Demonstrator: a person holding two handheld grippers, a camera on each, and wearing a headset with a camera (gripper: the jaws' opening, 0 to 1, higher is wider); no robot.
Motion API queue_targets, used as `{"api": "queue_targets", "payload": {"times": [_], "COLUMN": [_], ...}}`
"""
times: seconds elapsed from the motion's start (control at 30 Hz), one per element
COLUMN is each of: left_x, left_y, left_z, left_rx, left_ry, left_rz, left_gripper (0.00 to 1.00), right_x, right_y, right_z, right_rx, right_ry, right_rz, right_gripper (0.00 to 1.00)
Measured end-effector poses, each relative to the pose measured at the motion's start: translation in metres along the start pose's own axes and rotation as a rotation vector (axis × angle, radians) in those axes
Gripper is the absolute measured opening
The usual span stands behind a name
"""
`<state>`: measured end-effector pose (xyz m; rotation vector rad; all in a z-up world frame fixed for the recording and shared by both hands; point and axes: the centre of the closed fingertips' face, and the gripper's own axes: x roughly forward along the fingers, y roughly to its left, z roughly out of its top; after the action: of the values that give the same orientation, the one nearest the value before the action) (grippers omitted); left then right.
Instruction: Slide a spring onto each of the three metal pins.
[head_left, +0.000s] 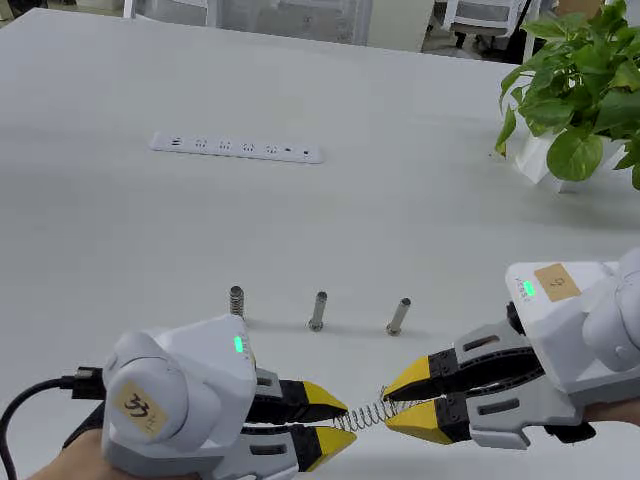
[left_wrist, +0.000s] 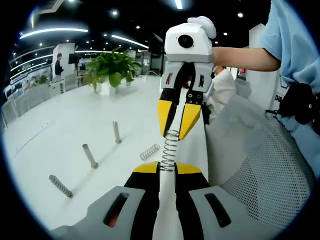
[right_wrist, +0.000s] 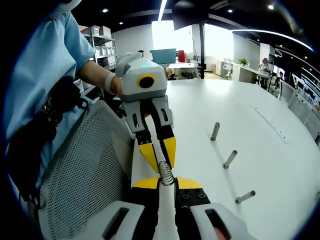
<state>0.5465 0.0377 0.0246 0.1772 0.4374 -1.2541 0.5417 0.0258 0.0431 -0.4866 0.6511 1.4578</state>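
On the near side of the power strip (head_left: 236, 148), well towards the person, a spring (head_left: 365, 413) is held in the air above the white counter (head_left: 120, 230), slung between two grippers. One end is clamped in the closed fingers of the left gripper (head_left: 345, 420), which enters from the lower left of the head view. The other end is pinched by the fingers of the right gripper (head_left: 388, 407), brought in from the right, so that the spring is held at both ends between the two pairs of yellow tips. Between the power strip and this held spring, three metal pins are stood in a row on the counter. The left pin (head_left: 237, 314) is sheathed in a fitted spring (head_left: 237, 296) (its dark coils run nearly the full height of the pin). The middle pin (head_left: 318, 310) and the right pin (head_left: 399, 315) are bare. In the left gripper view a loose spring (left_wrist: 150, 151) is seen lying flat on the counter, farther from the power strip than the pins and apart from all of them. Off to the right of the power strip, near the counter's edge, a potted plant (head_left: 575, 90) is placed. In the right gripper view a mesh chair (right_wrist: 85, 165) is seen beside the counter, on the side away from the power strip.
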Motion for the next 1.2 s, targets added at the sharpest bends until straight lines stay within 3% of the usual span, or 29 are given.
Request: {"api": "queue_targets", "payload": {"times": [0.3,0.6,1.2], "left_x": [0.0,0.0,0.0], "left_y": [0.001,0.002,0.005], "left_z": [-0.002,0.004,0.004], "left_rx": [-0.006,0.007,0.0], "left_ry": [0.019,0.018,0.0], "left_rz": [0.004,0.007,0.014], "left_gripper": [0.07,0.06,0.06], "right_x": [0.003,0.005,0.006], "right_y": [0.002,0.001,-0.001], "right_z": [0.013,0.03,0.031], "right_rx": [-0.045,-0.098,-0.127], "right_ry": [-0.002,-0.004,0.023], "right_rz": [0.0,-0.002,-0.003], "right_gripper": [0.07,0.07,0.07]}}
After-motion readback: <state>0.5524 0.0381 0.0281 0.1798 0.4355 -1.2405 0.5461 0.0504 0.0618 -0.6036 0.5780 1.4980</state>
